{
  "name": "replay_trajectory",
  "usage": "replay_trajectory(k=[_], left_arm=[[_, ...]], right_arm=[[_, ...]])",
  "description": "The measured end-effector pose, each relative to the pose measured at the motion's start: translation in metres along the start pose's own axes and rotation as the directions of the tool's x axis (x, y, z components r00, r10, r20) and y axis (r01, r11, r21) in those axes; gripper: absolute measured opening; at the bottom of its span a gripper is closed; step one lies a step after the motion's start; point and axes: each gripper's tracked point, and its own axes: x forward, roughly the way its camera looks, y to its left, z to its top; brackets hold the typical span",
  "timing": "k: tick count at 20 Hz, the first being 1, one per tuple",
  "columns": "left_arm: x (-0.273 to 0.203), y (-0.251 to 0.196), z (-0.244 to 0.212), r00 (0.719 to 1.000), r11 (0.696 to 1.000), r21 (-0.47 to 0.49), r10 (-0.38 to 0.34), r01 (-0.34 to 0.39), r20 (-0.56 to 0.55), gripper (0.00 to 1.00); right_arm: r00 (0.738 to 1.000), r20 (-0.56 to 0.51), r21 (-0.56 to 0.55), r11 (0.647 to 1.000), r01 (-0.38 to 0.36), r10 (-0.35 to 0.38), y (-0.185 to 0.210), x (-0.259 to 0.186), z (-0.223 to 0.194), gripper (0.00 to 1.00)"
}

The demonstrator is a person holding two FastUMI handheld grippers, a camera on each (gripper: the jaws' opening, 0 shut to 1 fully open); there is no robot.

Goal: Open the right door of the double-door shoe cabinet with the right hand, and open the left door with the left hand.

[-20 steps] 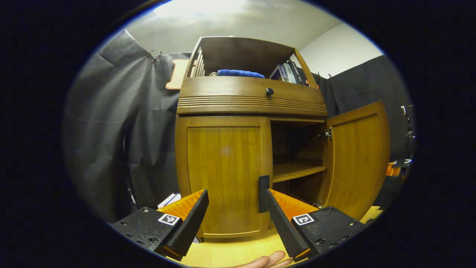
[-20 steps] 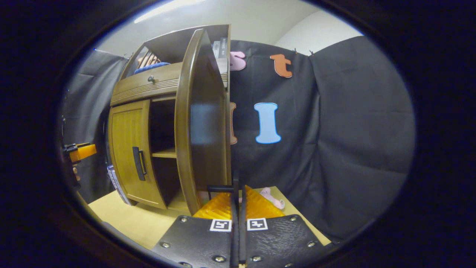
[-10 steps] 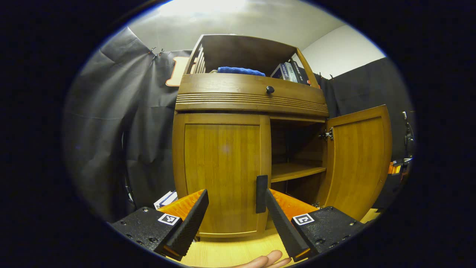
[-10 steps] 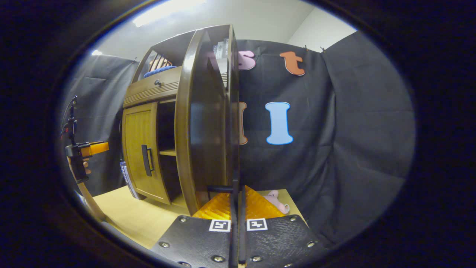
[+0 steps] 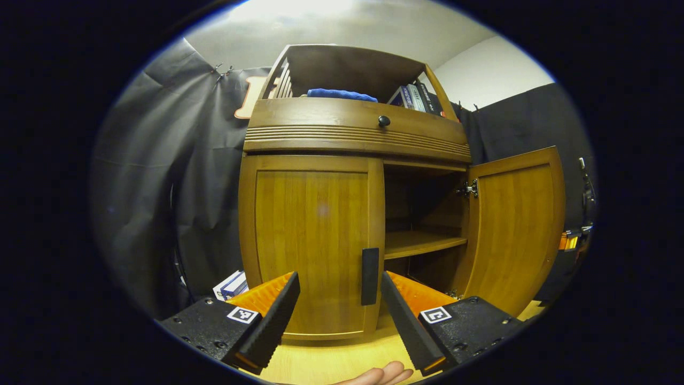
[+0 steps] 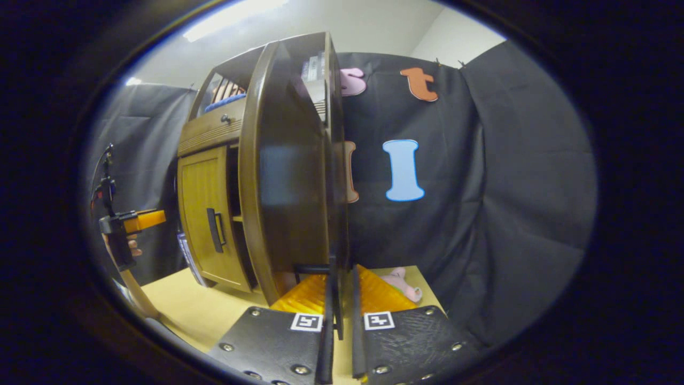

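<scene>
The double-door wooden shoe cabinet (image 5: 352, 133) is standing on a pale wooden tabletop (image 5: 331, 358) against the black cloth wall, seen straight ahead in the left gripper view. Its left door (image 5: 312, 246) is being kept closed, with the black vertical bar handle (image 5: 370, 276) at its right edge, while its right door (image 5: 515, 230) is swung wide open to the right, exposing an inner wooden shelf (image 5: 422, 243). The left gripper (image 5: 340, 305) is being held near the left door with its fingers spread apart, and the handle is framed between them, though contact cannot be told. In the right gripper view, the right gripper (image 6: 339, 321) is being held at the right door's (image 6: 283, 176) black handle (image 6: 338, 289), which is standing in a narrow gap between the two fingers; whether both fingers are pressing on it cannot be told. A blue folded cloth (image 5: 336, 95) and several books (image 5: 414, 99) are resting on the open top shelf, above a drawer with a small black round knob (image 5: 383, 121).
</scene>
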Motion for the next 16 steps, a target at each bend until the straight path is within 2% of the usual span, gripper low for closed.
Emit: replay_trajectory(k=[2, 5, 6, 7, 8, 9, 11, 13, 16], left_arm=[[0.005, -0.002, 0.003, 1.000, 1.000, -0.008, -0.006, 0.006, 0.017, 0.91], [0.016, 0.002, 0.001, 1.000, 1.000, -0.016, 0.005, -0.005, 0.025, 0.91], [0.021, 0.003, 0.000, 1.000, 1.000, -0.023, 0.009, -0.009, 0.024, 0.90], [0.027, 0.004, -0.001, 1.000, 1.000, -0.028, 0.013, -0.012, 0.025, 0.90], [0.034, 0.004, -0.004, 1.000, 0.999, -0.031, 0.017, -0.016, 0.024, 0.94], [0.042, 0.004, -0.007, 0.999, 0.999, -0.035, 0.021, -0.020, 0.025, 0.90], [0.057, 0.003, -0.015, 0.999, 0.999, -0.043, 0.029, -0.029, 0.016, 0.90], [0.076, 0.000, -0.030, 0.999, 0.999, -0.041, 0.027, -0.028, -0.017, 0.90], [0.092, -0.002, -0.044, 0.999, 0.998, -0.054, 0.018, -0.020, -0.030, 0.90]], right_arm=[[1.000, -0.004, -0.018, 1.000, 0.020, -0.020, 0.003, -0.002, 0.001, 0.13], [0.997, 0.026, -0.072, 0.994, 0.079, -0.077, -0.006, -0.018, 0.006, 0.17], [0.994, 0.036, -0.079, 0.992, 0.103, -0.100, -0.010, -0.026, 0.009, 0.27], [0.991, 0.054, -0.077, 0.989, 0.126, -0.122, -0.014, -0.035, 0.014, 0.33], [0.988, 0.065, -0.073, 0.987, 0.144, -0.140, -0.016, -0.043, 0.019, 0.46], [0.985, 0.072, -0.072, 0.984, 0.163, -0.158, -0.019, -0.050, 0.022, 0.58], [0.980, 0.087, -0.071, 0.980, 0.185, -0.179, -0.016, -0.066, 0.026, 0.84], [0.979, 0.114, -0.046, 0.984, 0.174, -0.168, 0.002, -0.081, 0.037, 0.99], [0.973, 0.183, -0.003, 0.989, 0.145, -0.142, 0.039, -0.103, 0.060, 0.99]])
